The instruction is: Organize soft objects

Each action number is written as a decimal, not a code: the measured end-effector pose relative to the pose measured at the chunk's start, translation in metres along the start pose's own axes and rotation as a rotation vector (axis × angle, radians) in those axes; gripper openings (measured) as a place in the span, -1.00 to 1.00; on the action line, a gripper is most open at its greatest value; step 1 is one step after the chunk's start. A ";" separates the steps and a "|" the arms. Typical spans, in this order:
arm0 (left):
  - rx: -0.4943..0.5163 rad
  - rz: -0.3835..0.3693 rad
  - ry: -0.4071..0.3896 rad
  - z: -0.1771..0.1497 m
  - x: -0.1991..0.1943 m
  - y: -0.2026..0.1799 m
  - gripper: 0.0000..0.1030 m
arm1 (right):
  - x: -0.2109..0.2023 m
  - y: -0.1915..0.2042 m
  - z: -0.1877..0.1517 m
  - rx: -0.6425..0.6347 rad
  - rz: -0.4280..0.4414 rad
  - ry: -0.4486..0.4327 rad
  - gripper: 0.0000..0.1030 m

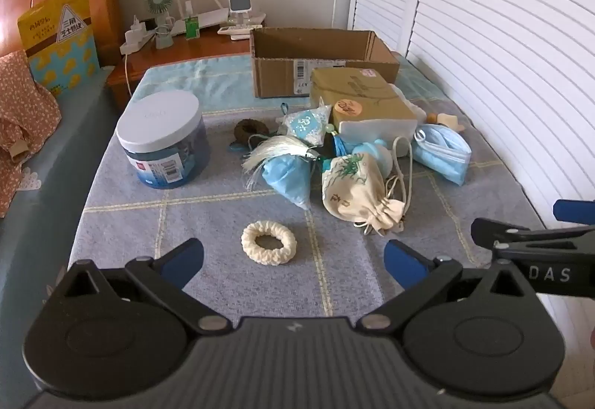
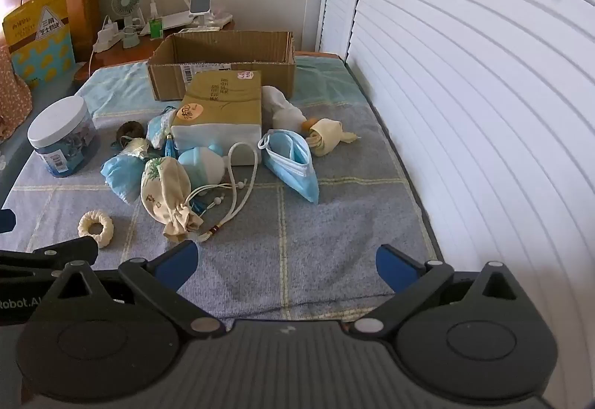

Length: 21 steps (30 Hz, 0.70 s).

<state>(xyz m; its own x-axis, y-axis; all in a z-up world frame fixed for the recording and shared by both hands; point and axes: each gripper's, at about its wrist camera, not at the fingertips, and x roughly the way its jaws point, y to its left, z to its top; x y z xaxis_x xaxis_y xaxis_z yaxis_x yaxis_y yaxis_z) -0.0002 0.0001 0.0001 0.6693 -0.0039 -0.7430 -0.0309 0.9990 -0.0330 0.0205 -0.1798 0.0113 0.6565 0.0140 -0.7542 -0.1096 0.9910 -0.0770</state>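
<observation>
A heap of soft things lies on the grey checked cloth [image 1: 208, 223]: a cream scrunchie [image 1: 268, 241] [image 2: 96, 224], a cream drawstring pouch [image 1: 353, 186] [image 2: 165, 187], a blue face mask [image 1: 442, 152] [image 2: 293, 163], a light blue sachet [image 1: 288, 174], a patterned sachet [image 1: 306, 124] with a white tassel, and a dark scrunchie [image 1: 250, 129] [image 2: 130, 130]. An open cardboard box [image 1: 319, 55] [image 2: 223, 63] stands behind them. My left gripper [image 1: 293, 262] is open just short of the cream scrunchie. My right gripper [image 2: 286, 266] is open over bare cloth, nothing between its fingers.
A tissue pack [image 1: 366, 104] [image 2: 219, 108] rests against the box. A white-lidded jar [image 1: 163, 139] [image 2: 63, 137] stands at the left. White louvred doors [image 2: 465, 111] run along the right. A wooden nightstand [image 1: 178, 55] with a fan and chargers sits behind.
</observation>
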 end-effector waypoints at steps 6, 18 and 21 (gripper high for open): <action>0.000 0.002 0.003 0.000 0.000 0.000 0.99 | 0.000 0.000 0.000 -0.002 -0.003 0.000 1.00; 0.001 0.002 -0.001 0.000 0.000 0.000 0.99 | -0.001 0.000 0.001 -0.002 -0.003 -0.003 1.00; 0.001 0.002 -0.001 0.000 0.000 0.000 0.99 | -0.001 -0.001 0.001 -0.003 -0.003 -0.003 1.00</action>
<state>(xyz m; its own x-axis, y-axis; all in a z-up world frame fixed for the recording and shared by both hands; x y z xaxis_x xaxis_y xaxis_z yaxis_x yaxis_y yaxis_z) 0.0000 0.0004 0.0001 0.6697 -0.0017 -0.7426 -0.0314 0.9990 -0.0306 0.0208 -0.1802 0.0125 0.6592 0.0117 -0.7519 -0.1101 0.9906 -0.0810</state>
